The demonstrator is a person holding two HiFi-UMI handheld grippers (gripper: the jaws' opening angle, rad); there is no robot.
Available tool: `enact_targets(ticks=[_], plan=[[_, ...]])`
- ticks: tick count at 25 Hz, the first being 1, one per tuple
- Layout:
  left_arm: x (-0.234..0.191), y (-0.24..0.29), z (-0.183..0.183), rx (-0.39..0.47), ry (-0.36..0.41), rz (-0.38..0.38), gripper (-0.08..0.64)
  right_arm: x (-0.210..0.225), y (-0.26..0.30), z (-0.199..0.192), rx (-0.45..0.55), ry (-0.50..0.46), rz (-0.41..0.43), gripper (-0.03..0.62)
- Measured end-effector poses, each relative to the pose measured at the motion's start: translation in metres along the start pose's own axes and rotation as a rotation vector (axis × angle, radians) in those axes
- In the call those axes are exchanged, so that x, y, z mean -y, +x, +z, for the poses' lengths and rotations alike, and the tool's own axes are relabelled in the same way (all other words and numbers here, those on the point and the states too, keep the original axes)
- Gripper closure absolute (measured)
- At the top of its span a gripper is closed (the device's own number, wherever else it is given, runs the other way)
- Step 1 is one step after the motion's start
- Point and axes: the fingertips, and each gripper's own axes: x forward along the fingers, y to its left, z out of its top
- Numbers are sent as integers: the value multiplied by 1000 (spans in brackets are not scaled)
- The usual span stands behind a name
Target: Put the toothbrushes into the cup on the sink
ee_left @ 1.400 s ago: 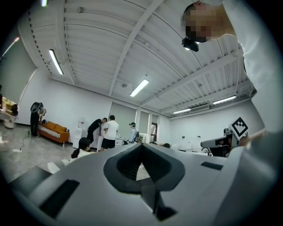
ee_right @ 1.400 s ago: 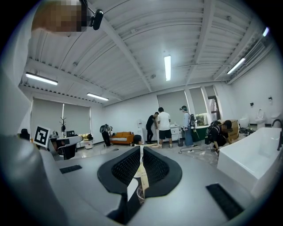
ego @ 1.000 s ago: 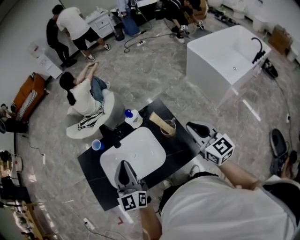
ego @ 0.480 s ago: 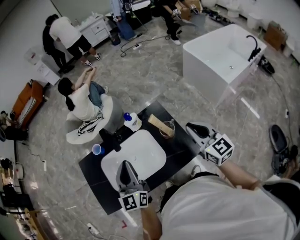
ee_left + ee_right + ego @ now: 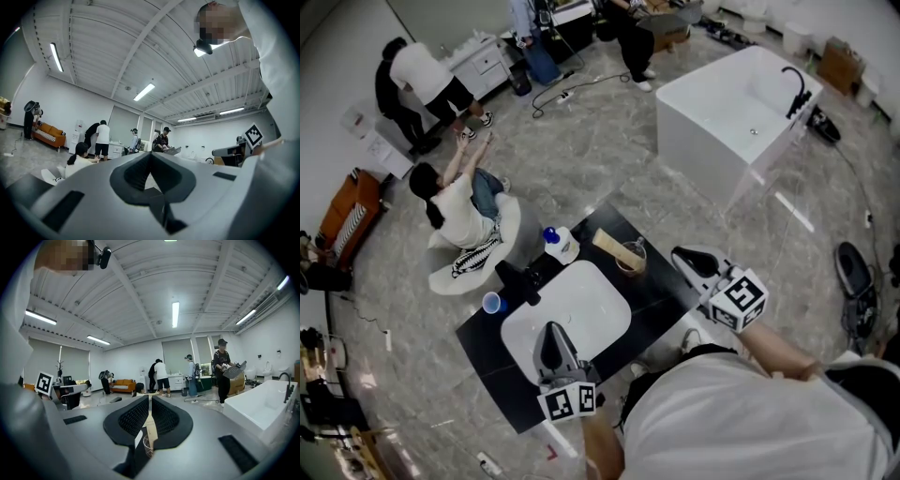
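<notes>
A black counter [image 5: 661,295] holds a white sink basin [image 5: 572,314]. At its far right edge stands a clear brownish cup [image 5: 631,262], and a long tan box [image 5: 612,245] lies against it. I cannot make out separate toothbrushes. My left gripper [image 5: 549,345] hovers over the basin's near rim, shut and empty; its jaws [image 5: 150,157] meet in the left gripper view. My right gripper [image 5: 692,262] hangs to the right of the cup, also shut with nothing held. Through the slit of its jaws [image 5: 149,401] I glimpse the tan box [image 5: 150,425] and the cup [image 5: 147,446].
On the counter sit a blue cup [image 5: 492,302], a black faucet [image 5: 517,279] and a white bottle with a blue cap [image 5: 559,244]. Beyond it a person sits on a white chair [image 5: 459,211]. A white bathtub [image 5: 741,117] stands at the far right. Cables cross the floor.
Both grippers have stayed where they were, shut. The head view has shifted slightly, so the counter and room sit a little further left. The people behind have moved a little.
</notes>
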Motion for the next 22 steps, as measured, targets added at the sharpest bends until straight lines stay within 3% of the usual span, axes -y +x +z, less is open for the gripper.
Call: enact_targets(ticks=[22], plan=[[-6, -23, -5, -10, -13, -48, 557, -23, -26, -9, -9, -2, -49, 546]])
